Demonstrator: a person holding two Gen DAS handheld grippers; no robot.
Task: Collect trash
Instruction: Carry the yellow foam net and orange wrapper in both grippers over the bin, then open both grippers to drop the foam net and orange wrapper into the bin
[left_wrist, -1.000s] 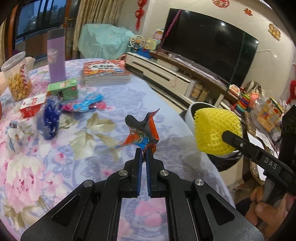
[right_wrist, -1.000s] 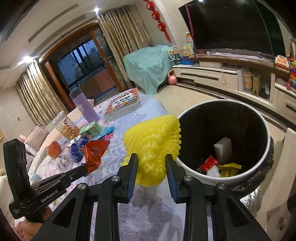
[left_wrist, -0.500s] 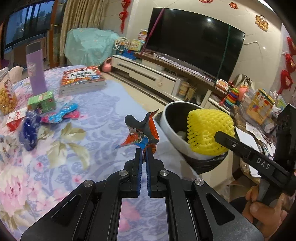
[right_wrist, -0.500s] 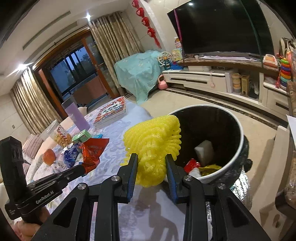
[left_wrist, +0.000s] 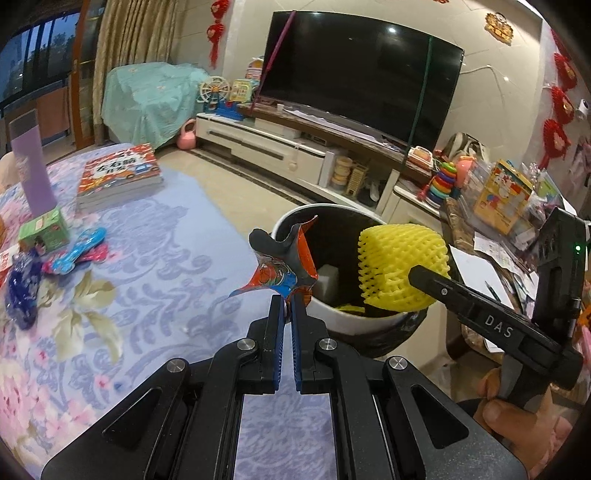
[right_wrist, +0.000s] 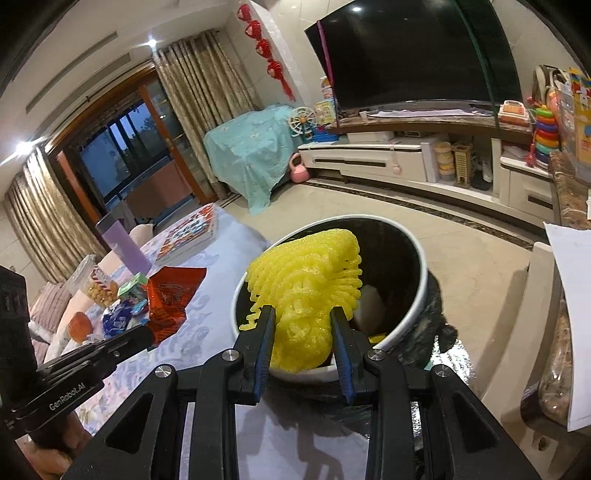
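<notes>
Foam net (right_wrist: 306, 295) in right gripper (right_wrist: 303, 325) hangs over bin (right_wrist: 421, 280).

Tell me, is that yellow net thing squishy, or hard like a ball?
Probably squishy: the yellow foam net bulges out around the right gripper where it is pinched. It looks light, being open mesh. Dropped into the bin, it would likely fall softly, not break.

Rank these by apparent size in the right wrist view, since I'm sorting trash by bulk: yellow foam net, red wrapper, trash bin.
1. trash bin
2. yellow foam net, though nearness enlarges it
3. red wrapper, farther away, so its true size is unsure
</notes>
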